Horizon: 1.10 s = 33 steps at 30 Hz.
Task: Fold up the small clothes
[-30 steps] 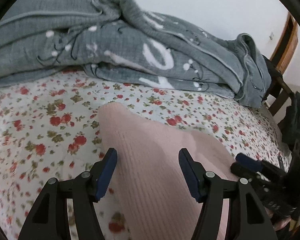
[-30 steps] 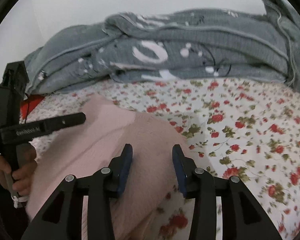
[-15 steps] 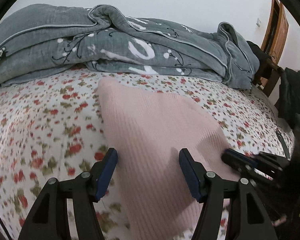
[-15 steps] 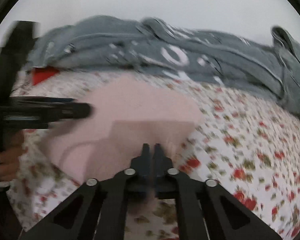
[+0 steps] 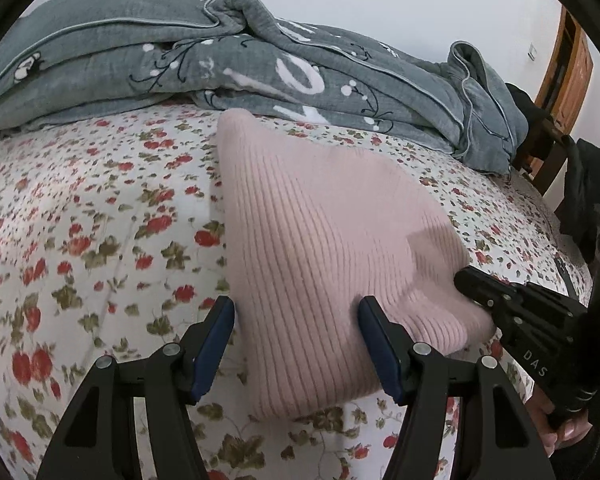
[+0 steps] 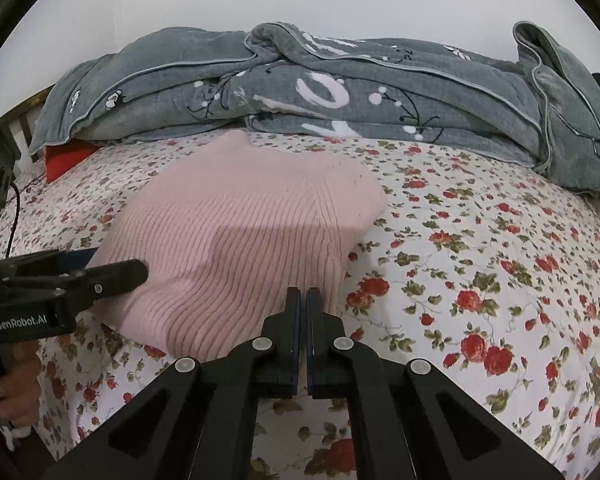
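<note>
Pink ribbed garment [image 5: 332,248] lies on the floral bed sheet [image 5: 100,232], right hand-held gripper [image 6: 303,300] pinched closed on its near edge, left hand-held gripper [image 5: 296,324] spread open astride it.

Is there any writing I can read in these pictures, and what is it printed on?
"GenRobot.AI": white lettering on the black body of the left gripper, seen from the right wrist.
"DAS": white letters on the black body of the right gripper, seen from the left wrist.
Large white shapes, one like an "O", on the grey blanket: folds hide the rest, no readable word.
</note>
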### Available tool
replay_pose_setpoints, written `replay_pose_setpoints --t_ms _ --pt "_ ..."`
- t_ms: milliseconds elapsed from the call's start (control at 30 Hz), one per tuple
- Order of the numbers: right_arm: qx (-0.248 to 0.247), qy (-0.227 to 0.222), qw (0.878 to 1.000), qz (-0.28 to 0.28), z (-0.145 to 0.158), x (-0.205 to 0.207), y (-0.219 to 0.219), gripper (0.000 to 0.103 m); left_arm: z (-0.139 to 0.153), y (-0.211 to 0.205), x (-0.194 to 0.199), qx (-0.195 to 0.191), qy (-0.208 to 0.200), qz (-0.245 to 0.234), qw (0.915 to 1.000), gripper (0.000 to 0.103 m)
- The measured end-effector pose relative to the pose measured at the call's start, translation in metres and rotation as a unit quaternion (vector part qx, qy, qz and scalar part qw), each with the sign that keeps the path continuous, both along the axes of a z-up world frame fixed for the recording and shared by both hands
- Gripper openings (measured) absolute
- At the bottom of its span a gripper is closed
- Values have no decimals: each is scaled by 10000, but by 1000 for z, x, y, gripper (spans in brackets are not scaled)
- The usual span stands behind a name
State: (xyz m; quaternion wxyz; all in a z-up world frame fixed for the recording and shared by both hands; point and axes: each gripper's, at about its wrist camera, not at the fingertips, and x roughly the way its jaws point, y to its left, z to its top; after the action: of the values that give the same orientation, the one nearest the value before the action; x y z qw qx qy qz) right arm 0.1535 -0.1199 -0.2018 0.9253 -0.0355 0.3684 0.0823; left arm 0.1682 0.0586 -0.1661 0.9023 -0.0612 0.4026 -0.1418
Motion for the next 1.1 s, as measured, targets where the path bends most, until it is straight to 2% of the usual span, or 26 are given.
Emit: replay_pose_setpoints --t_ms 433,467,533,633,767,1000,1100 --pt "-39 158 9997 -171 -3 -4 -2 1 -2 2 -6 -135 58 68 9999 63" --pt "-54 173 9997 -185 -4 -4 -3 2 -3 2 -7 -117 55 73 9999 65" --pt "-106 200 9995 -240 -6 -5 -6 12 -2 5 -11 -142 24 31 9999 65" --pt "174 141 9994 -250 3 -15 -18 19 1 12 -23 -217 -83 -153 9996 64" --pt "463 4 9988 -186 14 -30 -29 28 0 19 -42 38 -152 -394 9991 64" --pt "835 5 9965 -90 13 -39 -31 29 -8 25 -45 332 -51 -160 9993 63" --pt "1131 -100 9935 58 20 -49 -35 34 -5 25 -43 419 -87 -115 9990 63"
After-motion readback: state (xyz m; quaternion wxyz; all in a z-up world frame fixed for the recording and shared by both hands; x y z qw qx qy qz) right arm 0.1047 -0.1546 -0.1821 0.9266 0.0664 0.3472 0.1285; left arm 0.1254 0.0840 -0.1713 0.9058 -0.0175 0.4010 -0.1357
